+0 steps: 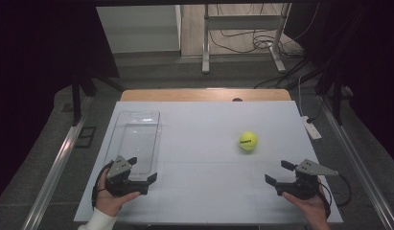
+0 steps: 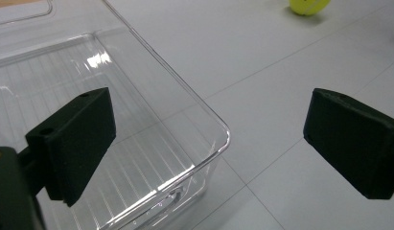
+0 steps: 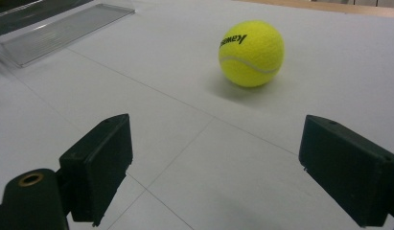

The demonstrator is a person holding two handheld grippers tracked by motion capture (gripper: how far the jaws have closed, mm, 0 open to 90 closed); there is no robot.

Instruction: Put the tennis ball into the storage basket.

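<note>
With both the left gripper and right gripper spread wide and empty, a glancing touch could send the ball rolling off the table

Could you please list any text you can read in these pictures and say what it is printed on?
"Kawasaki", partly legible and upside down in the right gripper view, in black on the yellow tennis ball.
The clear plastic tray and white table carry no readable text.
</note>
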